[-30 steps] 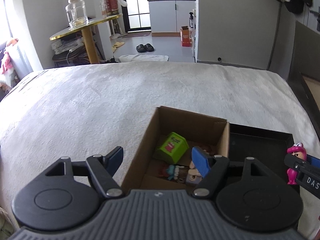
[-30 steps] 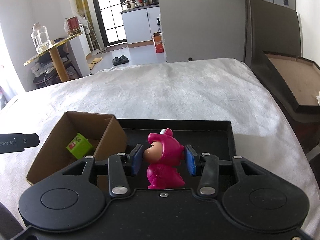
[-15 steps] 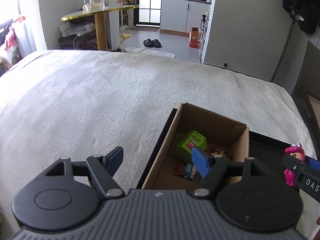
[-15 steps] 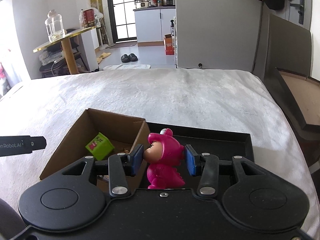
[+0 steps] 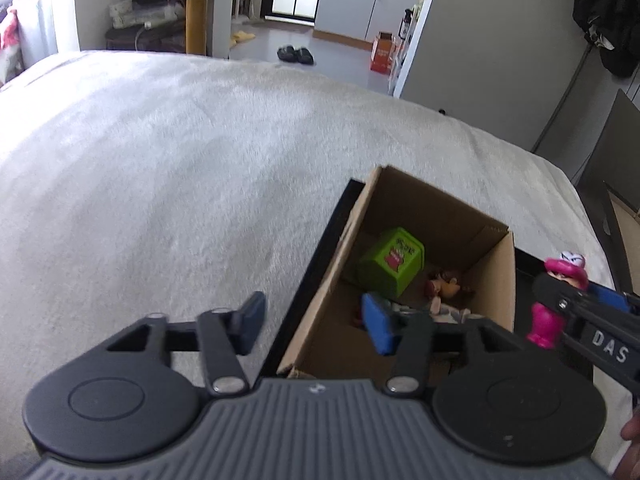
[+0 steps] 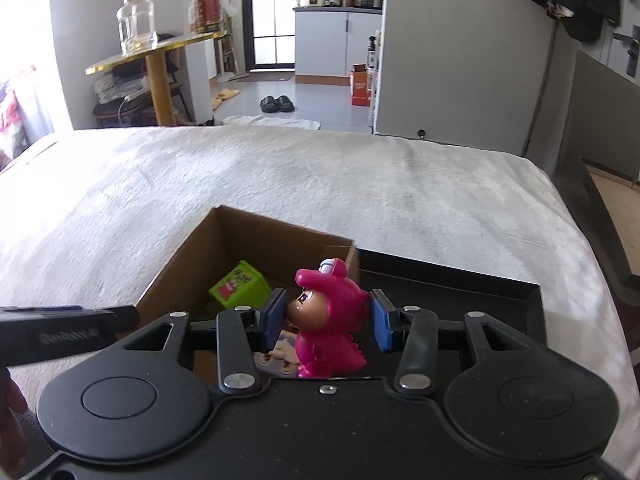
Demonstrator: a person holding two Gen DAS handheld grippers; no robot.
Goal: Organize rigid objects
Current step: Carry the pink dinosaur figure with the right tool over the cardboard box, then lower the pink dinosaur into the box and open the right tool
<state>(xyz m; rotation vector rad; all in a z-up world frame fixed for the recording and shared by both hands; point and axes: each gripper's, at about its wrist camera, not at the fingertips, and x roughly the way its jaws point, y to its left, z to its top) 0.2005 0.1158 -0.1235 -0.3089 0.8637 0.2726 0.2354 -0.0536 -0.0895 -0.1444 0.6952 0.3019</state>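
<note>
My right gripper [image 6: 326, 320] is shut on a pink dinosaur-suit figurine [image 6: 330, 320] and holds it above the near right edge of the cardboard box [image 6: 256, 240]. The figurine also shows in the left wrist view [image 5: 554, 300]. The box [image 5: 436, 216] holds a green cube [image 5: 392, 266], which also shows in the right wrist view [image 6: 238, 286], and small figurines [image 5: 444, 288]. My left gripper [image 5: 314, 326] is open and empty, straddling the box's left wall. The box sits in a black tray [image 6: 460, 284].
The box and tray rest on a white fuzzy bed cover [image 5: 180, 168]. A dark brown lid [image 6: 600, 200] stands off the bed's right side. A gold-topped table [image 6: 156, 46] with a glass jar [image 6: 136, 22] stands beyond the bed's far left.
Both grippers have shifted left. My right gripper has carried the pink figurine from over the black tray to over the box's edge. My left gripper stays open.
</note>
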